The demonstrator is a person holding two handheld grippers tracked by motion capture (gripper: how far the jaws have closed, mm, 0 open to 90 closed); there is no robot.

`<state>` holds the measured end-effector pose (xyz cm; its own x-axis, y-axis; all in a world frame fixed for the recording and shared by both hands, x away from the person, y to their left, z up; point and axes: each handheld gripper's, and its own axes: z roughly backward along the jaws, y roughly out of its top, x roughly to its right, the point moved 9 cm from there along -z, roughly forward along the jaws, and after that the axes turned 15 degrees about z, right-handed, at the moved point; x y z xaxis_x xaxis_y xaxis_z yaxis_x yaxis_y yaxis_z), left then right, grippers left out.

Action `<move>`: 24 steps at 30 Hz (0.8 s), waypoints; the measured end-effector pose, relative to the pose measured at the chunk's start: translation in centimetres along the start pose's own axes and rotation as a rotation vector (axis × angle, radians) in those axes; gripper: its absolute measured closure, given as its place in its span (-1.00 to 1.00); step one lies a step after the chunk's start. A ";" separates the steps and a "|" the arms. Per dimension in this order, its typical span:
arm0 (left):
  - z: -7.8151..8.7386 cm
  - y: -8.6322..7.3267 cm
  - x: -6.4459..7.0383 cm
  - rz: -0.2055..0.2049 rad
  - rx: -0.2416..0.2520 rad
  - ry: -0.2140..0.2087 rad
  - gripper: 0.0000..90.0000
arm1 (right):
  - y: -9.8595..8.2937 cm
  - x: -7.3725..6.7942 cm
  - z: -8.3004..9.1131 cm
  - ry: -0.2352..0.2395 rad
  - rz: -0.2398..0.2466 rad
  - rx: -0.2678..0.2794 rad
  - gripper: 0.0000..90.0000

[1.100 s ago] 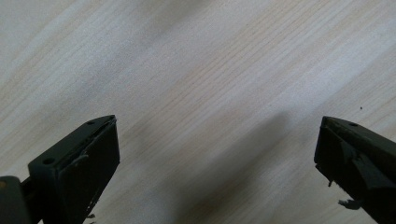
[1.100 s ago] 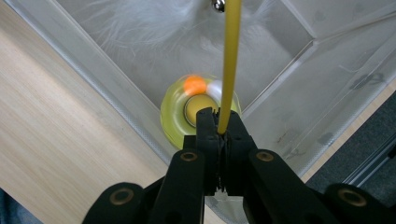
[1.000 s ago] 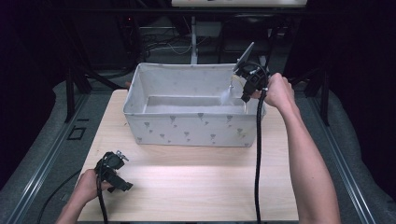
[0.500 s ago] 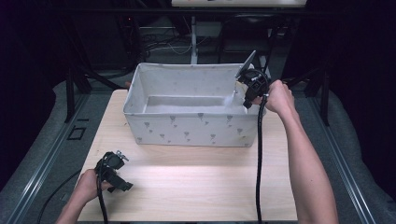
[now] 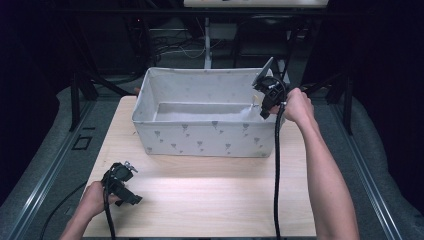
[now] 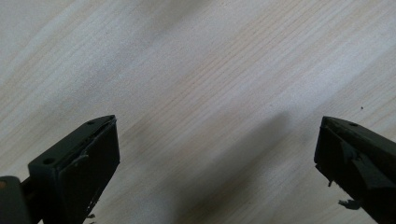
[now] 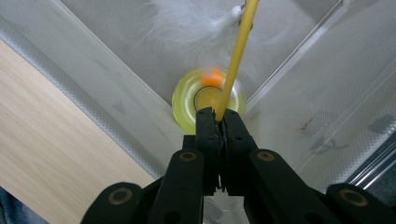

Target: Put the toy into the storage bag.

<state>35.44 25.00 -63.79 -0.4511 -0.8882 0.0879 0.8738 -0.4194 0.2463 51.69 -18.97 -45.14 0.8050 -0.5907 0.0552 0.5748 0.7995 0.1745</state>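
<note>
No brand, label or readable writing is visible on any thing; the white fabric box [image 5: 207, 132] carries only a pattern of small grey shapes on its outer wall. The box stands on the far half of the light wooden bench [image 5: 210, 200]. The right hand [image 5: 296, 106] is raised over the right end of the box, the forearm reaching forward from the bottom edge, and it points the right tongs [image 7: 220, 122] down into the box corner. These tongs are clenched on a thin yellow stick [image 7: 236, 53], which ends at a white feather tuft [image 7: 196, 25]. Under the stick, in the corner, lies a yellow-green ring [image 7: 187, 100] with an orange spot. The left hand [image 5: 95, 199] rests low near the front left corner of the bench, and the left tongs [image 6: 217, 158] are spread wide over bare wood, grasping nothing.
</note>
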 end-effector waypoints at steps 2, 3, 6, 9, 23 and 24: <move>0.0 0.0 0.0 -0.002 -0.001 0.001 -0.99 | 0.0 0.0 0.0 0.002 -0.003 0.004 0.95; 0.0 0.0 0.0 -0.001 0.000 0.000 -0.99 | -0.1 0.0 0.0 0.002 -0.001 0.008 0.95; 0.0 0.0 0.0 0.000 0.000 0.000 -0.99 | -0.1 -0.1 0.2 0.003 0.001 0.008 0.93; 0.0 0.0 0.0 -0.001 -0.001 0.001 -0.99 | -0.1 -0.1 0.4 0.000 0.002 0.030 0.90; 0.1 0.0 0.0 0.001 0.000 0.000 -1.00 | -0.6 -0.5 4.1 -0.068 -0.019 0.131 0.09; 0.1 0.0 0.1 0.001 0.000 0.000 -0.99 | -0.6 -0.7 4.8 -0.083 -0.033 0.159 -0.06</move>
<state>35.41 24.95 -63.72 -0.4504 -0.8885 0.0883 0.8741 -0.4186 0.2465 50.06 -19.54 -40.60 0.7676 -0.6282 0.1267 0.5646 0.7565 0.3302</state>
